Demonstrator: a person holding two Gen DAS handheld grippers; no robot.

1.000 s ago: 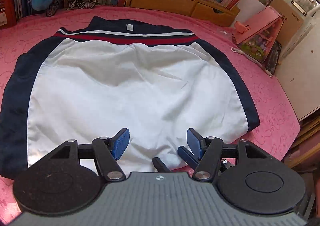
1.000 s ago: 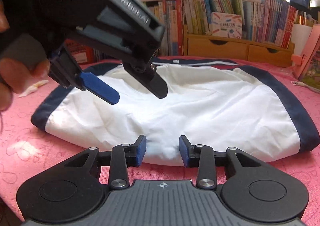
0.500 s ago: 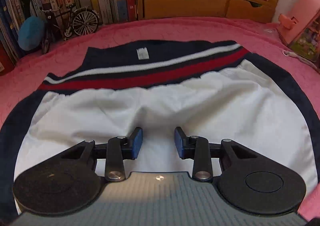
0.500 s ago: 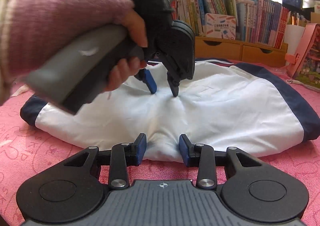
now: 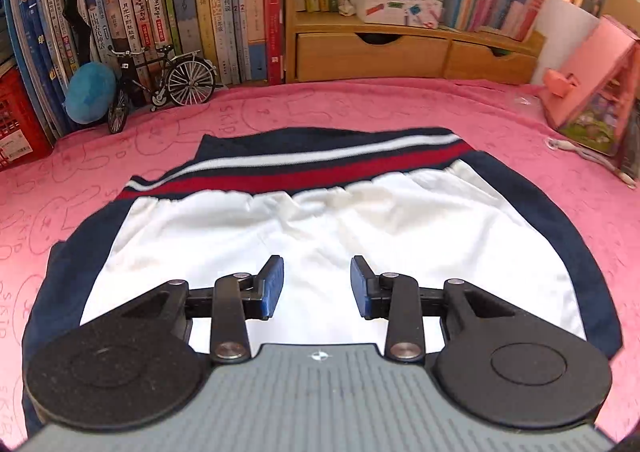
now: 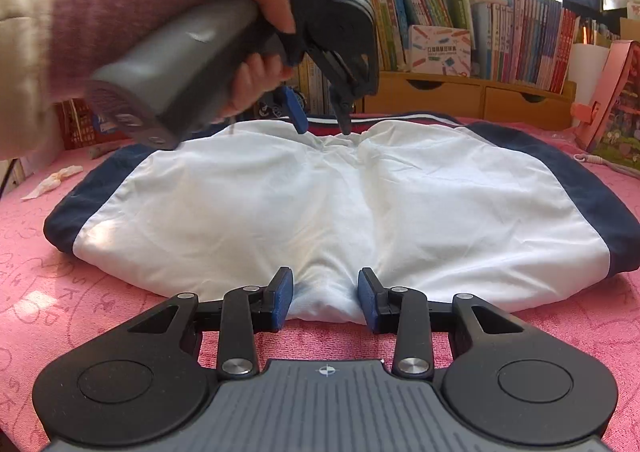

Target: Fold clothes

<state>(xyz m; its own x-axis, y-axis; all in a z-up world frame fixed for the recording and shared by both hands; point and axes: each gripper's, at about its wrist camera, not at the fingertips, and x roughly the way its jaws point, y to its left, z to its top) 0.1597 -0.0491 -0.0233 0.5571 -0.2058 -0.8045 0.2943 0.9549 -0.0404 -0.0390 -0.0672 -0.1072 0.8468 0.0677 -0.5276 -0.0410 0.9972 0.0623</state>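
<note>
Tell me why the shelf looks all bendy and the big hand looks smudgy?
Left wrist view: the fisheye lens bows the shelf and the pink cover's far edge; the shorts are sharp. Right wrist view: the hand holding the left gripper is close and smeared, probably by motion; bright window glare washes out the top.

We note a pink towel cover [image 5: 360, 108] over the worktop. At its far left edge stand a model bicycle [image 5: 160, 82] and a blue plush ball [image 5: 90, 93], touching. Books [image 5: 180, 4] line the back, beside a wooden drawer unit [image 5: 400, 52]. A pink box [image 5: 596, 92] sits far right. A crumpled tissue [image 6: 54, 181] lies at the left edge.
</note>
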